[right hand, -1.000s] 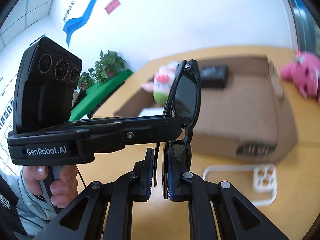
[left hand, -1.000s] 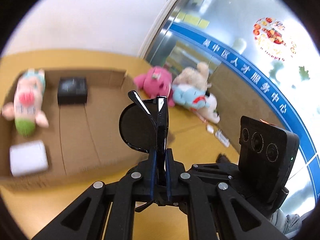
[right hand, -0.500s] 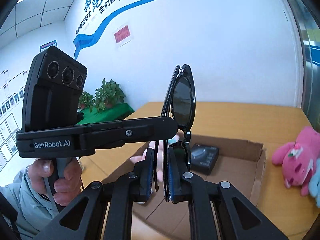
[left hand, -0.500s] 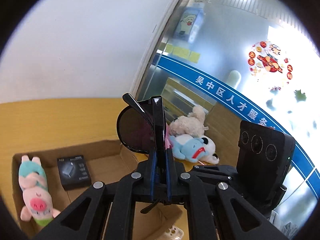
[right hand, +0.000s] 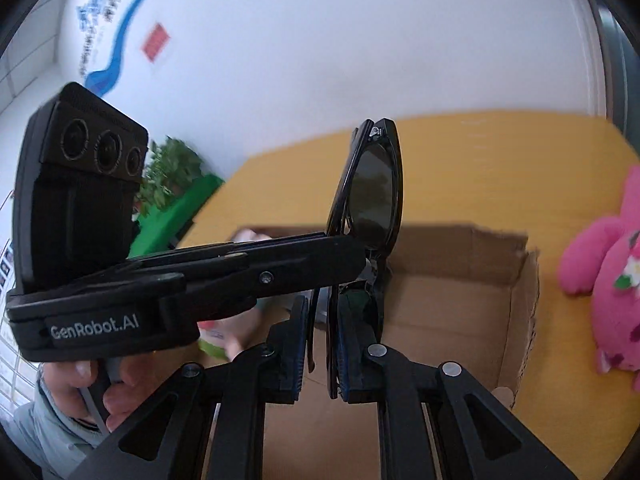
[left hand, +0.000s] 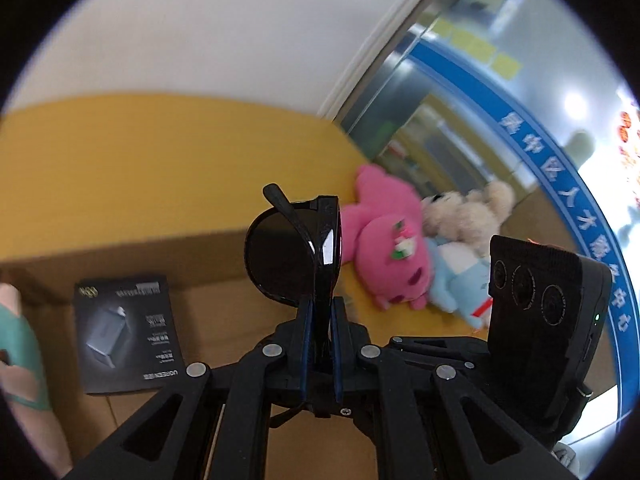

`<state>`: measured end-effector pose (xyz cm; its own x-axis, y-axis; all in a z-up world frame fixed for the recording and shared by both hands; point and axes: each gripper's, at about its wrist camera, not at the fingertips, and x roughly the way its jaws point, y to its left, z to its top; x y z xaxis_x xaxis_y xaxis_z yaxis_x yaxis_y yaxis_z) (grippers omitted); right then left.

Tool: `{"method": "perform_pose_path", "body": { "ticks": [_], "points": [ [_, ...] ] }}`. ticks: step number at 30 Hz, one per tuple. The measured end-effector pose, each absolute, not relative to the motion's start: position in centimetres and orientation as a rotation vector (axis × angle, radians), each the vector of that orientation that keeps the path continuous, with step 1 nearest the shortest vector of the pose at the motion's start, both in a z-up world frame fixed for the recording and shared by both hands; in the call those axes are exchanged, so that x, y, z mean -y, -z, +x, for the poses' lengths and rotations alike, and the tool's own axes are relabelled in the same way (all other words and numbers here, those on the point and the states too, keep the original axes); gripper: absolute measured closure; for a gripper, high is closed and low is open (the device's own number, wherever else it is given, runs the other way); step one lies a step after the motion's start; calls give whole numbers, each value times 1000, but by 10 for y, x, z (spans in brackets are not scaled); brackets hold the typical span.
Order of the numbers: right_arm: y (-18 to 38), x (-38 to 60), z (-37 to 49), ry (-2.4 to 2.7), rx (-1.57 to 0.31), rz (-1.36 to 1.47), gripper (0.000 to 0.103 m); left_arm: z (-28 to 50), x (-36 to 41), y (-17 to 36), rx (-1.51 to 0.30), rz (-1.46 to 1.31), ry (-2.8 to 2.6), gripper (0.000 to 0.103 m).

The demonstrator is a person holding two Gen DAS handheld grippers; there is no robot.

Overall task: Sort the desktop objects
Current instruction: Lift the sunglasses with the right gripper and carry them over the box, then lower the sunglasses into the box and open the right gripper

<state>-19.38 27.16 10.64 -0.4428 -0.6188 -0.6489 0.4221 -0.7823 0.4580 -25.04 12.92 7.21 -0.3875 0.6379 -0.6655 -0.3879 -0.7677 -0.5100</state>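
Folded black sunglasses (left hand: pixel 288 264) stand upright between both grippers. My left gripper (left hand: pixel 320 312) is shut on the frame's lower edge. In the right wrist view my right gripper (right hand: pixel 324 320) is shut on the same sunglasses (right hand: pixel 374 192), and the left gripper (right hand: pixel 360 256) reaches in from the left to clamp them just above. The glasses hang over an open cardboard box (left hand: pixel 224 312), whose far right corner (right hand: pixel 520 256) shows in the right wrist view. A black product packet (left hand: pixel 128 336) lies flat on the box floor to the left.
A pink plush (left hand: pixel 384 256), a cream plush (left hand: pixel 464 212) and a blue plush (left hand: pixel 460 280) lie on the yellow table right of the box. A pig plush (left hand: pixel 16 344) lies in the box at far left. A person's hand (right hand: pixel 88 384) grips the left handle.
Both grippers, still clamped on the sunglasses, have swept across and come down towards the box. The black packet and the pink plush now look much nearer.
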Motion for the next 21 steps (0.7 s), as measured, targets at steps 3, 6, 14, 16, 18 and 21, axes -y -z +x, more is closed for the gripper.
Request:
{"method": "perform_pose_path", "body": {
  "ticks": [3, 6, 14, 16, 18, 21],
  "points": [
    [-60, -280, -221, 2168, 367, 1270, 90, -273, -137, -30, 411, -1334, -2124, 96],
    [-23, -286, -240, 2140, 407, 1396, 88, -287, -141, 0, 449, -1428, -2091, 96],
    [11, -281, -247, 2149, 319, 1581, 83, -297, -152, 33, 469, -1564, -2028, 96],
    [13, -277, -245, 2158, 296, 1588, 83, -296, -151, 34, 469, -1563, -2030, 96],
    [13, -277, -244, 2165, 296, 1588, 83, -297, -149, 34, 483, -1578, -2024, 95],
    [12, -278, -239, 2186, 286, 1599, 74, -291, -147, 25, 444, -1584, -2047, 95]
  ]
}}
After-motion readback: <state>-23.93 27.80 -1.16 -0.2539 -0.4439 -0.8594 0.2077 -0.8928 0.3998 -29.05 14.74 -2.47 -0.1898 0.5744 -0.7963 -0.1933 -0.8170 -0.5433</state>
